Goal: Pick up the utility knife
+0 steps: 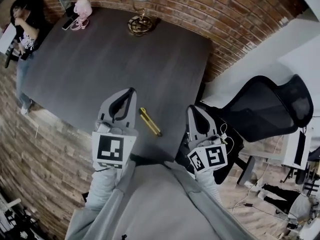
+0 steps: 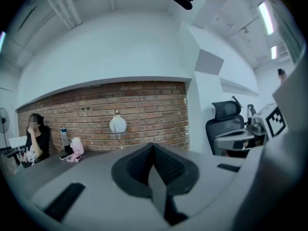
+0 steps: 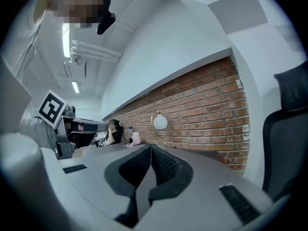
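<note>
Both grippers are held out nearly level at the near edge of the dark table [image 1: 100, 64], with the grey-sleeved forearms below cut off by the frame bottom. The left gripper [image 1: 130, 92] jaws are seen fully closed, ribbed black pads pressed together, nothing between them. The right gripper [image 1: 193, 110] jaws are likewise closed and empty. The utility knife [image 1: 149, 121], slim, yellow with black, is seen lying flat on the table between the two grippers, touched by neither and shown in the head view only. The hands are hidden by the marker cubes. A matte tabletop and a rough red brick wall [image 1: 240, 19] are noted, with a globe lamp [image 1: 140, 19] at the far edge and a black mesh office chair [image 1: 265, 109] at right. A seated person [image 1: 25, 26] is seen small at the far-left corner; the pink item [image 1: 81, 8] nearby cannot be identified
</note>
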The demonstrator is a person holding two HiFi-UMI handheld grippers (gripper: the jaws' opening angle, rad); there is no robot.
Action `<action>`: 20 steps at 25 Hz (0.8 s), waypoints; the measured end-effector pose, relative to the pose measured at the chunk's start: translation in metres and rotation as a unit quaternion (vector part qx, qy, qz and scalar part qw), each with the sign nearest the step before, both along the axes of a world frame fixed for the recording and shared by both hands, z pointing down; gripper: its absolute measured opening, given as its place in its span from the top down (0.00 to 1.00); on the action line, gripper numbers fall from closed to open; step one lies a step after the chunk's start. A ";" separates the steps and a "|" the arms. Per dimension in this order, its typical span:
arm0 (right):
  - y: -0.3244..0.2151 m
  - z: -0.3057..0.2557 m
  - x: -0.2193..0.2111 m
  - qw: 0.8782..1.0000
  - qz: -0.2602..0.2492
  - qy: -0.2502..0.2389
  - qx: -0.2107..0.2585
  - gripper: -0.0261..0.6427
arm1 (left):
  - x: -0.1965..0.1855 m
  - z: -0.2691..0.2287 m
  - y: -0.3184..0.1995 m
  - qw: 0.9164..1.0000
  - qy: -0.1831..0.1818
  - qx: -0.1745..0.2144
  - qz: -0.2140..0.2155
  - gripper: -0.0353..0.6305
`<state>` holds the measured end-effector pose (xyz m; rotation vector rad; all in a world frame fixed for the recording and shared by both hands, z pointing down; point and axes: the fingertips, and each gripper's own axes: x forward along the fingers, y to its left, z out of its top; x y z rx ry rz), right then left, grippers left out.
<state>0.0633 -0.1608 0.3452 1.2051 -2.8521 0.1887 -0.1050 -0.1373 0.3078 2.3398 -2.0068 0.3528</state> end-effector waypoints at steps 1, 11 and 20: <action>0.000 0.001 0.002 1.000 0.009 0.002 -0.002 0.93 | 0.003 0.002 -0.005 1.000 -0.005 0.000 0.015 0.92; 0.005 0.008 0.015 0.996 0.086 0.008 -0.019 0.93 | 0.021 0.026 -0.028 0.993 -0.022 -0.024 0.110 0.92; 0.006 0.019 0.010 0.994 0.104 0.008 -0.034 0.93 | 0.021 0.059 -0.029 0.984 -0.043 -0.064 0.159 0.92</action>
